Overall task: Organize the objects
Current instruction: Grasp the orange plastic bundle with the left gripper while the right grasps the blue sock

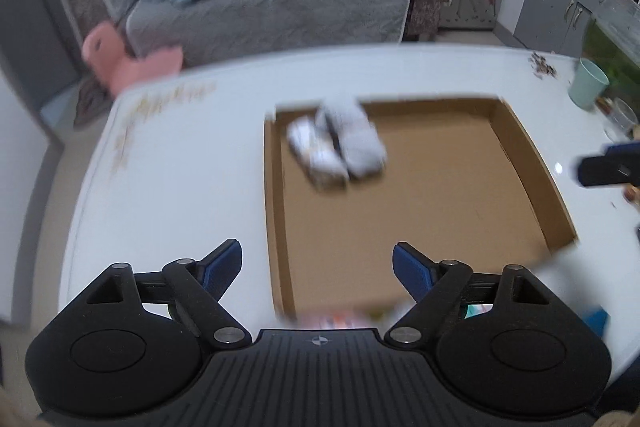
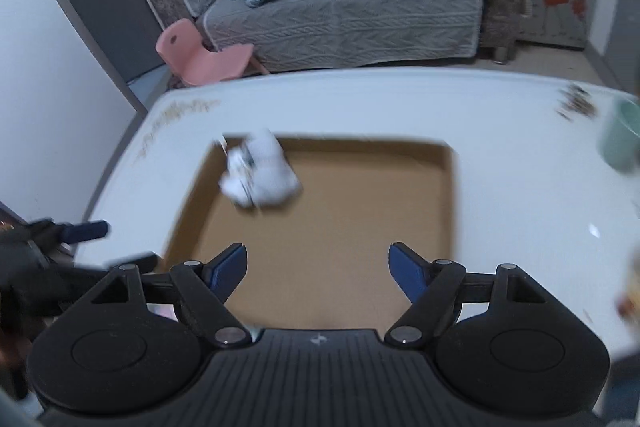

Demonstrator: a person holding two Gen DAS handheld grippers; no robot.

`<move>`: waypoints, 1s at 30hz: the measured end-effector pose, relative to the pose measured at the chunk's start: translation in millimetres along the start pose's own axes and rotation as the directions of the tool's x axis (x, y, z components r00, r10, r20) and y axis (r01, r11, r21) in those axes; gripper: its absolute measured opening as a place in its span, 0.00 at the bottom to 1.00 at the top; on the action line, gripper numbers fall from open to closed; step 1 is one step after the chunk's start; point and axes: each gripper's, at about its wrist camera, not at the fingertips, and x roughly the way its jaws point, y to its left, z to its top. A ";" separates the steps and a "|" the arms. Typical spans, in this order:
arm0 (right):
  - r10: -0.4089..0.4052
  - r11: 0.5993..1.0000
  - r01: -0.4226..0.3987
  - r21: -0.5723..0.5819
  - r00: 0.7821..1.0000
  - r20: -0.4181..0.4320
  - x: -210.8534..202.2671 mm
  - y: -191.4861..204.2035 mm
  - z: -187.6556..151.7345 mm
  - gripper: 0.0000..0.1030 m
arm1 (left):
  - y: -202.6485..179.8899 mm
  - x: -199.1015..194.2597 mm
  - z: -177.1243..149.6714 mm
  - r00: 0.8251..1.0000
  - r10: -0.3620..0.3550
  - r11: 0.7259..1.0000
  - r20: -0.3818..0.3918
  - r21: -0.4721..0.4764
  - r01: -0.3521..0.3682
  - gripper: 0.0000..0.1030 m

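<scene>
A shallow brown cardboard tray (image 1: 520,147) lies on the white table (image 1: 172,187). Two white wrapped packets (image 1: 336,147) lie side by side in its far left corner; they also show in the right wrist view (image 2: 260,179), inside the same tray (image 2: 448,195). My left gripper (image 1: 317,265) is open and empty above the tray's near left edge. My right gripper (image 2: 318,269) is open and empty above the tray's near edge. The right gripper's finger shows at the far right of the left wrist view (image 1: 608,169). The left gripper's blue finger shows at the left of the right wrist view (image 2: 86,230). Both views are blurred.
A mint green cup (image 1: 588,83) stands at the table's far right, also in the right wrist view (image 2: 618,143). Dark crumbs (image 1: 542,65) lie near it. Colourful items (image 1: 340,319) lie at the table's near edge. A grey sofa (image 2: 360,11) and pink child's chair (image 2: 204,59) stand beyond.
</scene>
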 end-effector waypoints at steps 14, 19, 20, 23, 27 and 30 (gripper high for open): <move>-0.147 0.973 0.158 0.170 0.986 -0.072 -19.1 -43.0 -114.7 0.81 | 2.3 -12.2 -110.1 0.990 0.041 0.964 -0.136 -0.254 -0.075 0.83; -0.124 0.952 0.147 0.268 0.987 -0.101 -3.2 -55.4 -126.4 0.91 | 13.9 -10.8 -128.8 0.983 0.061 0.962 -0.173 -0.252 -0.104 0.84; -0.110 0.941 0.143 0.308 0.987 -0.121 1.1 -62.0 -131.8 0.90 | 14.9 -8.0 -131.9 0.982 0.057 0.964 -0.182 -0.245 -0.102 0.84; -0.109 0.922 0.150 0.357 0.985 -0.133 8.4 -67.3 -134.0 0.90 | 17.1 -2.7 -140.9 0.979 0.072 0.969 -0.192 -0.218 -0.114 0.84; -0.108 0.932 0.154 0.329 0.982 -0.153 18.6 -58.5 -135.3 0.90 | 21.3 1.3 -145.3 0.977 0.068 0.966 -0.203 -0.232 -0.116 0.83; -0.104 0.939 0.152 0.309 0.981 -0.167 22.2 -53.6 -141.3 0.90 | 19.3 -0.5 -145.4 0.979 0.074 0.969 -0.188 -0.219 -0.115 0.84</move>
